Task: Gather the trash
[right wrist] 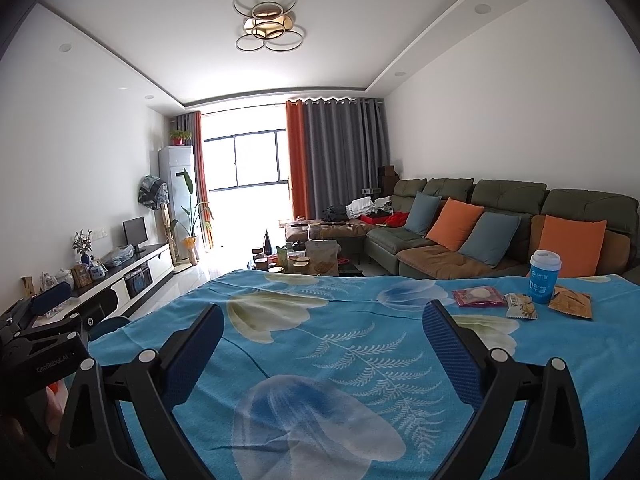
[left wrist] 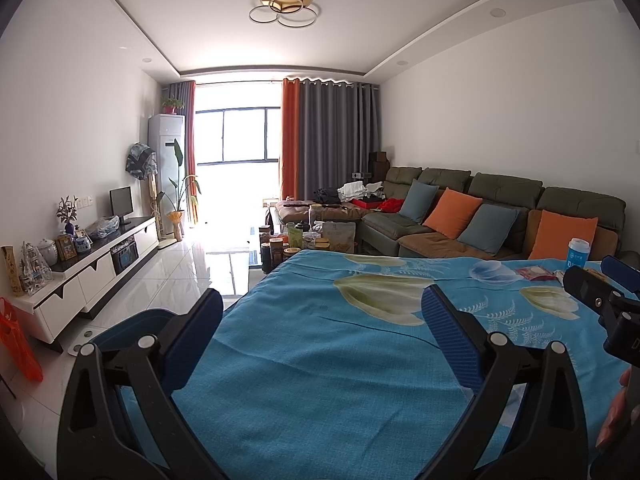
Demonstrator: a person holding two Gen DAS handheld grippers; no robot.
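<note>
On the blue flowered tablecloth at the far right lie a red snack wrapper, a pale crumpled wrapper and an orange snack packet, beside a blue paper cup with a white lid. My right gripper hovers open over the cloth, well short and left of them, nothing between its fingers. My left gripper is open too, above the cloth's left part. In the left wrist view the cup and red wrapper show at far right, partly behind the right gripper's body.
A blue bin or stool sits off the table's left edge, and an orange plastic bag hangs at far left. A cluttered coffee table stands beyond the table, a sofa on the right, a TV cabinet along the left wall.
</note>
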